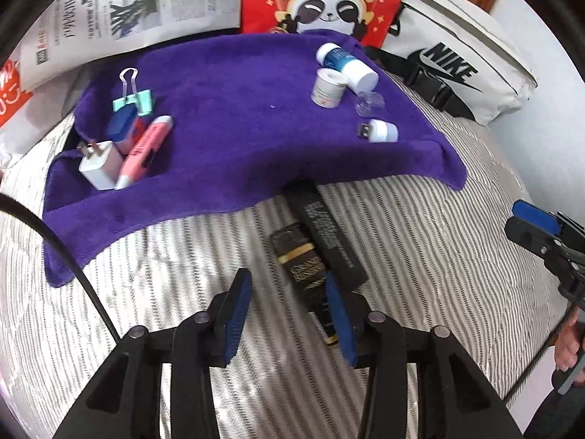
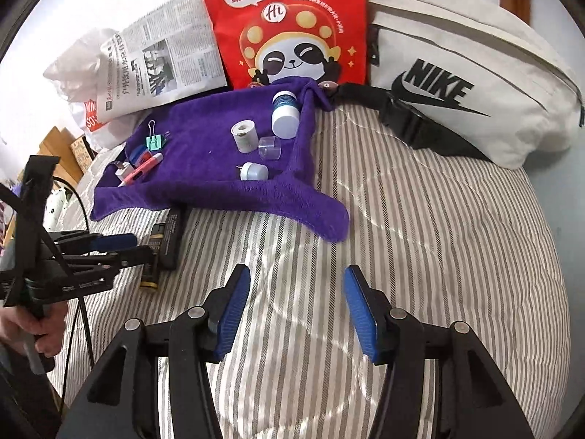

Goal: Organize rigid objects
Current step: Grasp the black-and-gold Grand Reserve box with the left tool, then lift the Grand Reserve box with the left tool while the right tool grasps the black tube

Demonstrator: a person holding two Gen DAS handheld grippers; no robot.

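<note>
A purple towel (image 1: 234, 117) lies on the striped bed and carries small objects: a white charger (image 1: 98, 168), a pink pen (image 1: 144, 150), a teal binder clip (image 1: 137, 100), a white-and-blue bottle (image 1: 347, 62), a tape roll (image 1: 328, 87), a clear cap (image 1: 371, 104) and a USB light (image 1: 380, 131). Two black tubes (image 1: 321, 230) lie on the bed, partly under the towel's front edge. My left gripper (image 1: 289, 314) is open just before the shorter tube (image 1: 305, 270), its right finger beside it. My right gripper (image 2: 298, 307) is open and empty over bare bedding.
A red panda bag (image 2: 289, 25), a newspaper (image 2: 161, 58) and a white Nike bag (image 2: 457, 84) lie behind the towel. A black cable (image 1: 73, 267) runs at the left. The left gripper also shows in the right wrist view (image 2: 109, 247).
</note>
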